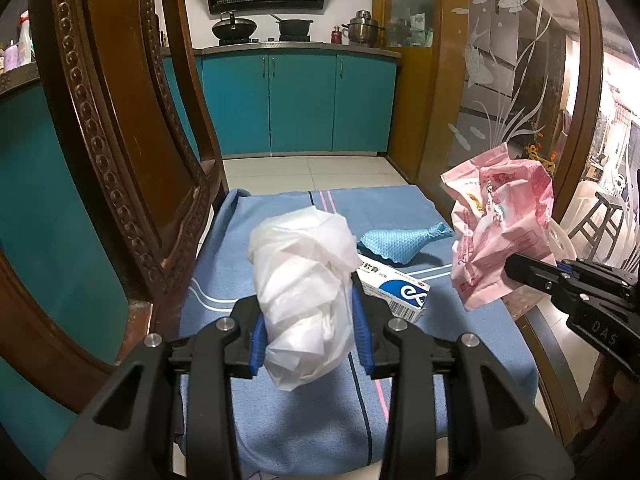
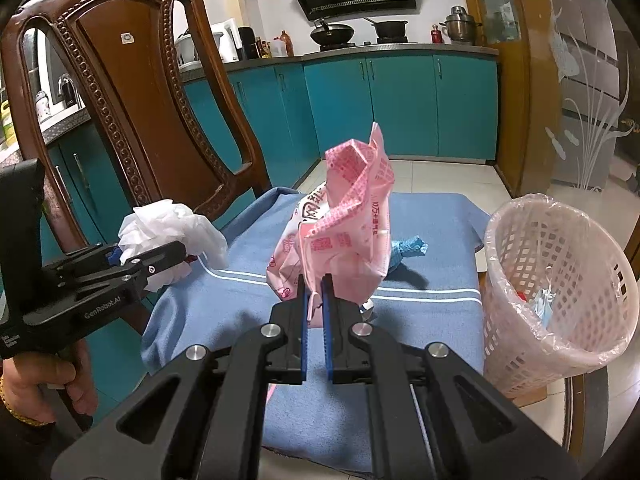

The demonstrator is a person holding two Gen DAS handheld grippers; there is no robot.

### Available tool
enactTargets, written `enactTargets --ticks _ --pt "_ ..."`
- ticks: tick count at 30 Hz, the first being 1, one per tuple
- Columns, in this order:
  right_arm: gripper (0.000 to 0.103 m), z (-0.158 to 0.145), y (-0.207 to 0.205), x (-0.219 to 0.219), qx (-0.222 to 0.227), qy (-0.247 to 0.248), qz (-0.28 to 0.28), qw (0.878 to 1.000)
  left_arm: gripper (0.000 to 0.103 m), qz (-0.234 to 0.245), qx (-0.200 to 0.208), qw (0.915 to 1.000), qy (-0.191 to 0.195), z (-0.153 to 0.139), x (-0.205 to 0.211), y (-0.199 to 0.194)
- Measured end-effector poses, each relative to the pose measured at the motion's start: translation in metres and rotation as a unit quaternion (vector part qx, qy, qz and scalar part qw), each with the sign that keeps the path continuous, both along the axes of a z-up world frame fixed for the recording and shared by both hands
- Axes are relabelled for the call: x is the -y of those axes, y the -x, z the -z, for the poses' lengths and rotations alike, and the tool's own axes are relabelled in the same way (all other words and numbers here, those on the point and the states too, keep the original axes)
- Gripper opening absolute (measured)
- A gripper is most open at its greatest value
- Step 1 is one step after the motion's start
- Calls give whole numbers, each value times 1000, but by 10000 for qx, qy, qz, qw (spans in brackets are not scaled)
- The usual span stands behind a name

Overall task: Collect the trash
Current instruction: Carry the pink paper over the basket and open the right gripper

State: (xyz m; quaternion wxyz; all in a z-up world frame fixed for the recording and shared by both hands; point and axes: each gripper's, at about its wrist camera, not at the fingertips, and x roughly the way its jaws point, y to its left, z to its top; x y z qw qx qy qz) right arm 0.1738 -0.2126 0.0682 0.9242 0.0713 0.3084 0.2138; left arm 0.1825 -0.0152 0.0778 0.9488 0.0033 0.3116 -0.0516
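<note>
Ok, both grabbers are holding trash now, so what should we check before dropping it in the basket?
1. Right gripper pinches the pink wrapper tightly: ok.
2. Left gripper holds the white crumpled bag between its pads: ok.
3. Pink basket sits on the right, lined, with room inside: ok.
4. Both pieces are lifted off the blue cloth: ok.
5. Trash left on the cloth: the small box and the blue wad are not collected: not ok.
6. Basket standing steady at the edge: cannot tell.
</note>
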Motion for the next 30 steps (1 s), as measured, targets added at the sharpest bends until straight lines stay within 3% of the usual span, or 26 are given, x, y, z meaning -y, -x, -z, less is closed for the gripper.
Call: enactTargets --ticks 6,11,16,19,20,22,23,25,27,29,30 --pt "7 -9 -3 23 216 -33 326 9992 37 9 -22 10000 -15 2 2 1" --pt "7 -12 -22 91 323 -25 1324 9907 37 6 -31 10000 -12 3 2 1" --pt "7 13 -48 159 -159 -49 2197 9754 38 28 -74 10000 2 6 4 -1" --pt "10 33 -63 175 -585 -34 2342 9704 38 39 -90 10000 11 6 5 -2" --pt "16 39 -66 175 -724 13 2366 9689 38 45 -91 9999 7 7 6 -3" --pt "50 44 -72 175 -1054 40 2380 9655 38 73 -117 9999 -1 8 8 -4" --pt "60 41 -69 175 -1041 -69 2441 9641 38 89 -128 9999 -17 9 9 -4" --pt "64 24 -53 178 -707 -304 2513 9648 38 126 -147 9998 -33 12 11 -4" --pt "76 2 -31 179 -156 -522 2714 9609 38 188 -171 9997 -73 15 16 -5" --pt "95 -13 -13 182 331 -738 2918 9530 37 301 -190 9994 -45 17 24 -6" --pt "96 -18 -3 184 554 -815 3029 9479 38 356 -194 9992 -42 17 28 -6"
